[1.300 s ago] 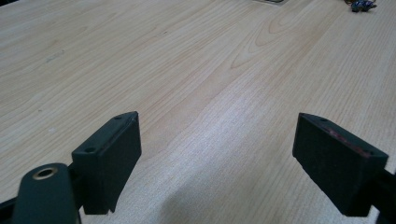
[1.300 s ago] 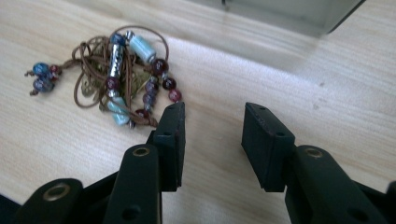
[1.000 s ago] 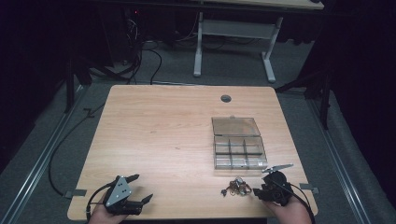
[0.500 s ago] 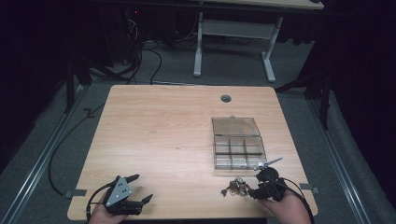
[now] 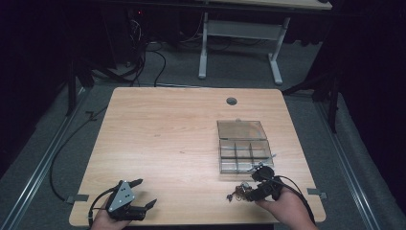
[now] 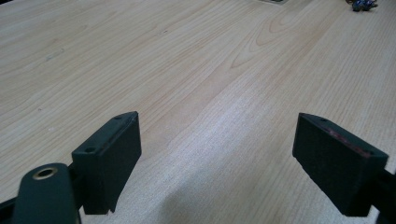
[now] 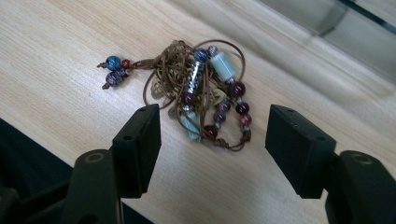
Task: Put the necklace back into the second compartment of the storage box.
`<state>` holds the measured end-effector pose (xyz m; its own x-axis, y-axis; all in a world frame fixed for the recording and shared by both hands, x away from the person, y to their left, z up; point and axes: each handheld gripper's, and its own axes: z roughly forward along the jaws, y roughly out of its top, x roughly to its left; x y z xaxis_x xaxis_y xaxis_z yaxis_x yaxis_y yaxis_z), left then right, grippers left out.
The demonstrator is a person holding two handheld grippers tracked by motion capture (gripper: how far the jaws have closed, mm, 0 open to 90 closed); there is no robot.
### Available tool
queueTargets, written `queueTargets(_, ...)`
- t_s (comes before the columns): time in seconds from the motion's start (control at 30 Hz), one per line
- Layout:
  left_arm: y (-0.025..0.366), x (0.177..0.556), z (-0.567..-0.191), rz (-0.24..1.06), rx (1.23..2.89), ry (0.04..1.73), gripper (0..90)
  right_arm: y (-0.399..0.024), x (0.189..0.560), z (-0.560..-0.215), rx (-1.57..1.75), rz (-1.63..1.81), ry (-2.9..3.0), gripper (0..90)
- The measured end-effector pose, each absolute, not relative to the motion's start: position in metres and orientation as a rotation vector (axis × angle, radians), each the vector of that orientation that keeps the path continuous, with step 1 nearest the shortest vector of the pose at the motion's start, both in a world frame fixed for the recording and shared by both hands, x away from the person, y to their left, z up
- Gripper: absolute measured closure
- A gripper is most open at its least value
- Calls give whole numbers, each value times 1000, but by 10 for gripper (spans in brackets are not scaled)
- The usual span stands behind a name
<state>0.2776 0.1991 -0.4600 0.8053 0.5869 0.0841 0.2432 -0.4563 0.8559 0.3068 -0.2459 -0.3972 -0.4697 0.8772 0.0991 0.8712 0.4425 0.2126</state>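
Sitting near the front edge of the wooden table (image 5: 158, 129), the right gripper (image 7: 212, 128) has its two black jaws spread wide apart. Nothing is held between them. A beaded bracelet (image 7: 201, 93) lies in a little heap on the wood, just past the jaw tips and partly in the gap between them. It is made of brown cord with dark red beads, pale green beads, a silver coil and some gold bits. A small tail with a blue bead and a red bead sticks out to one side of the heap. I cannot tell if the jaws touch the cord.

From the high view, the bracelet (image 5: 239, 191) is a small dark clump at the front right of the table, right beside the right gripper (image 5: 261, 188) and the hand (image 5: 282, 208) that holds it.

Over at the front left corner, the left gripper (image 5: 146, 191) lies low over the table. Its jaws are open wide too, with bare wood between them.

Farther back, just behind the bracelet, is a clear plastic box (image 5: 244, 151) with small compartments. Its lid is open and leans back.
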Motion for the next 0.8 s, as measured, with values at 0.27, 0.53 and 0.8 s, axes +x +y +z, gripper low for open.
queueTargets(0.27,199,278,-460,458,2052,611,157,-241,321,-408,1578,291,2675,345)
queueTargets(0.53,199,278,-460,452,2058,604,158,-235,323,-417,1533,241,2701,416)
queueTargets(0.8,199,278,-460,456,2056,601,158,-233,323,-415,1504,227,2720,600)
